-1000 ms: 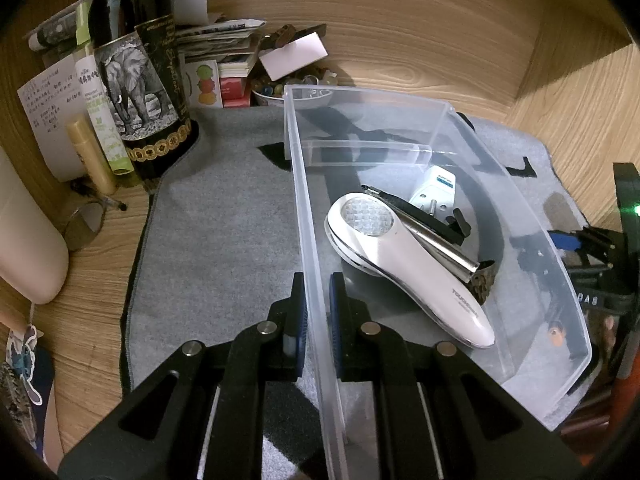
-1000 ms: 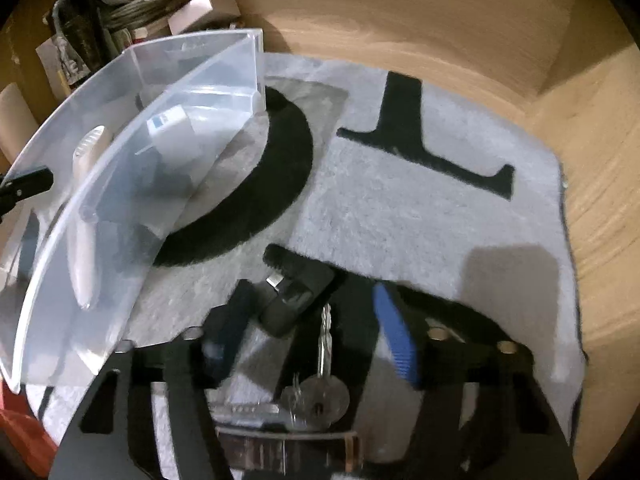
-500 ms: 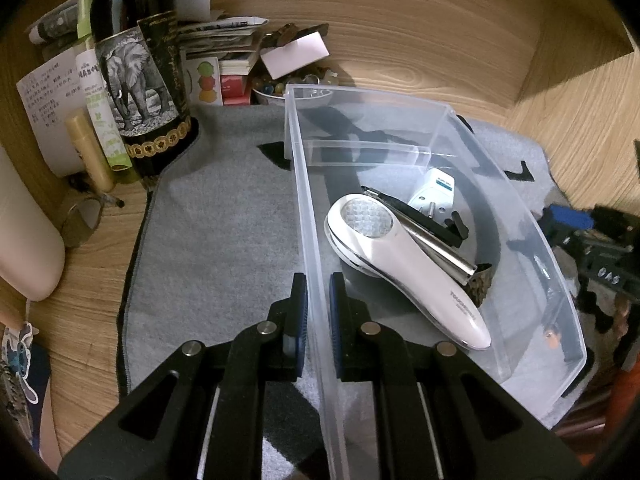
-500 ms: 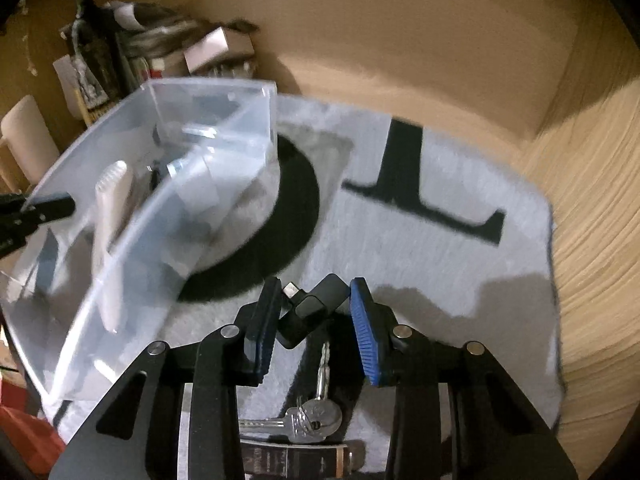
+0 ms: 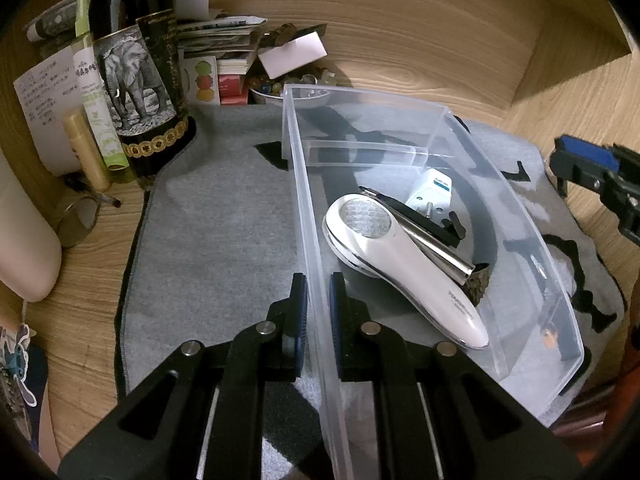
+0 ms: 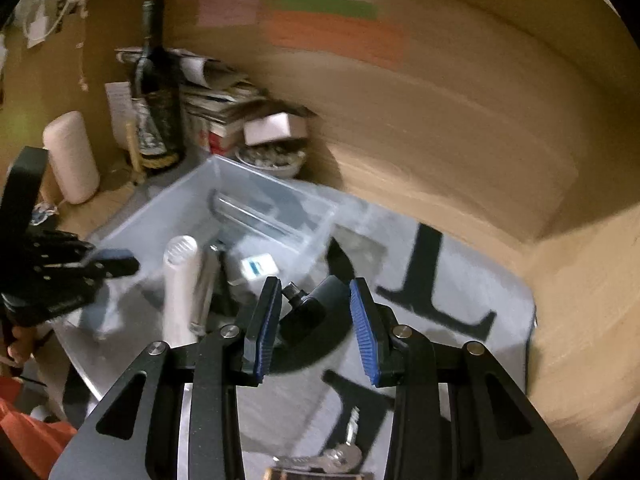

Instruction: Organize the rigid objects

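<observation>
A clear plastic bin stands on a grey mat. In it lie a white lint shaver, a silver tool and a white plug adapter. My left gripper is shut on the bin's near left wall. My right gripper is shut on a small black adapter and holds it raised beside the bin. It shows at the right edge of the left wrist view.
A dark elephant-label bottle, tubes, stacked papers and a bowl of beads crowd the back left corner. A cream cylinder stands at the left. Keys lie on the mat below my right gripper. Wooden walls enclose the back and right.
My right gripper has closed on the black adapter and lifted it off the mat, leaving the keys behind. My left gripper has kept its hold on the bin wall.
</observation>
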Demonstrator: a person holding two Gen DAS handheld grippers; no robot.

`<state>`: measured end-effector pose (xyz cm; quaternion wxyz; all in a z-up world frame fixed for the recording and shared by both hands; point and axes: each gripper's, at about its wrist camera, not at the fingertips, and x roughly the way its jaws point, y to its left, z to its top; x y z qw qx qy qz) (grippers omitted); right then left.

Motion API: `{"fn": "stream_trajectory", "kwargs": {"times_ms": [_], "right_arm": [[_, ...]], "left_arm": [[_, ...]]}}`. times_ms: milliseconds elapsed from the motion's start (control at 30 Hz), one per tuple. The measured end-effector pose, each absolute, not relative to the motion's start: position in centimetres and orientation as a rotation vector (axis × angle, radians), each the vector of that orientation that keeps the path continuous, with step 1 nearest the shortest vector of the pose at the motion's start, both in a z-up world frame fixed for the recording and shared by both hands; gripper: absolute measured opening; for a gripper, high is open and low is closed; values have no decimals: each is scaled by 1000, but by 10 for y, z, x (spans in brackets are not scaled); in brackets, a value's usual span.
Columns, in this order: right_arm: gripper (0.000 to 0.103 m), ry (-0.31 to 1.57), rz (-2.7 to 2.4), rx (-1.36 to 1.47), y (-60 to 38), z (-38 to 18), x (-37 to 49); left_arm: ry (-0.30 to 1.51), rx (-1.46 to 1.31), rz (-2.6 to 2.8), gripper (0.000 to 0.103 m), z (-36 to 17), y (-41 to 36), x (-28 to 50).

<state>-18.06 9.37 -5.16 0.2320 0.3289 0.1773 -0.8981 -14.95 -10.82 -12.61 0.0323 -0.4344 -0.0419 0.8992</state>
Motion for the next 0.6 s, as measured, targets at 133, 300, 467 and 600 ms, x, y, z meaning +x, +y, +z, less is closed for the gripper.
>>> {"fn": "stream_trajectory", "kwargs": {"times_ms": [133, 300, 467, 600], "right_arm": [[32, 468, -2429, 899, 80, -55, -180], [32, 479, -2371, 954, 63, -73, -183], [32, 491, -2332, 992, 51, -86, -184], [32, 508, -2314, 1004, 44, -92, -185]], "left_arm": [[-125, -1336, 2764, 10, -126, -106, -149], [-127, -1334, 2763, 10, -125, -106, -149], [-130, -1332, 2762, 10, -125, -105, -148], [-122, -1333, 2762, 10, -125, -104, -148]]}}
